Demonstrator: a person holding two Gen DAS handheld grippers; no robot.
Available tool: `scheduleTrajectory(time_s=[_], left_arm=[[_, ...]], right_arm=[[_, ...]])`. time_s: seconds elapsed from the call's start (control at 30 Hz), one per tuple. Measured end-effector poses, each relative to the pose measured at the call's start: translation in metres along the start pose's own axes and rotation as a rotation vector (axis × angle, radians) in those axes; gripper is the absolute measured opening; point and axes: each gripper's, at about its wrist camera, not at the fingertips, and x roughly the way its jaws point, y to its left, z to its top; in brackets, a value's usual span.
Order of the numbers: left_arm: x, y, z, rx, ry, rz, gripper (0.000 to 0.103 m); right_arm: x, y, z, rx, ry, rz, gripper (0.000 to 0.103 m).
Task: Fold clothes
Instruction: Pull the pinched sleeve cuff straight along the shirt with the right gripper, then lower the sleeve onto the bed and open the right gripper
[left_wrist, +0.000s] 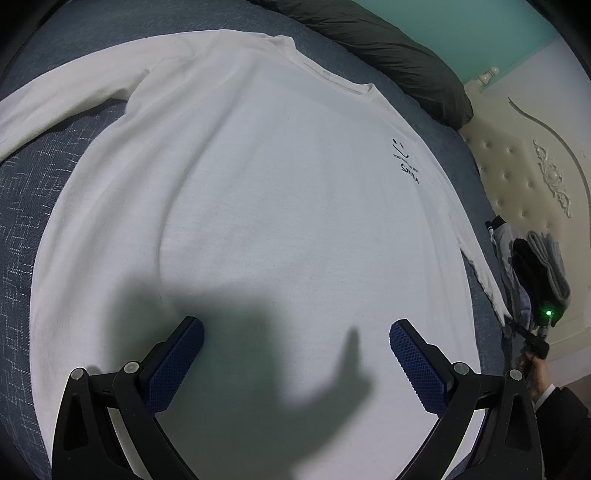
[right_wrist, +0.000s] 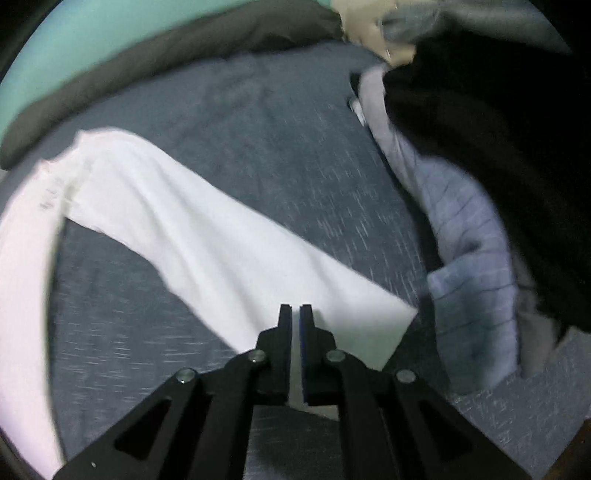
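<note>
A white long-sleeved shirt (left_wrist: 258, 203) lies spread flat, front up, on a blue bed cover (left_wrist: 33, 206), with a small black print on its chest. My left gripper (left_wrist: 295, 332) hovers open over the shirt's lower body, nothing between its blue pads (left_wrist: 410, 354). In the right wrist view the shirt's right sleeve (right_wrist: 221, 251) runs diagonally across the cover. My right gripper (right_wrist: 295, 308) is shut on that sleeve near the cuff, white cloth showing in the thin gap. The left wrist view shows the right gripper (left_wrist: 541, 332) at the far right edge, held by a hand (left_wrist: 535, 373).
A pile of clothes, lavender (right_wrist: 476, 251) and black (right_wrist: 498, 129), sits right beside the sleeve end; the left wrist view also shows this pile (left_wrist: 535, 266). A dark grey pillow (left_wrist: 388, 48) lies past the collar. A cream tufted headboard (left_wrist: 524, 158) stands on the right.
</note>
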Motion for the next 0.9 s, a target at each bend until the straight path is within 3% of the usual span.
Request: scheduleTrajectory(time_s=[0.23,0.37,0.4,0.43,0.5,0.73,0.83,0.87,0.9], left_arm=[[0.000,0.001,0.001,-0.005,-0.001,-0.005,0.103],[-0.001,0.000,0.001,-0.006,0.000,-0.004,0.103],[-0.001,0.000,0.001,-0.007,0.000,-0.004,0.103],[0.000,0.000,0.001,-0.007,-0.001,-0.003,0.103],[0.000,0.000,0.001,-0.006,0.000,-0.002,0.103],[-0.001,0.001,0.001,-0.005,0.001,-0.003,0.103],[-0.002,0.003,0.000,-0.006,0.002,-0.005,0.103],[-0.002,0.003,0.000,-0.007,0.002,-0.005,0.103],[-0.002,0.004,0.000,-0.007,0.002,-0.006,0.103]], right_arm=[[0.001,-0.011,-0.002,0.035,-0.008,-0.068,0.005],[-0.027,-0.022,-0.007,0.083,-0.096,-0.101,0.005],[-0.033,-0.026,-0.008,0.107,-0.121,-0.114,0.010],[-0.036,-0.031,-0.008,0.139,-0.133,-0.122,0.028],[-0.037,-0.041,-0.010,0.199,-0.131,-0.104,0.047],[-0.020,-0.040,-0.017,0.269,-0.063,-0.108,0.047],[-0.016,-0.049,-0.017,0.308,-0.091,-0.096,0.047],[-0.016,-0.050,-0.018,0.321,-0.100,-0.091,0.044],[-0.017,-0.052,-0.018,0.326,-0.108,-0.093,0.031]])
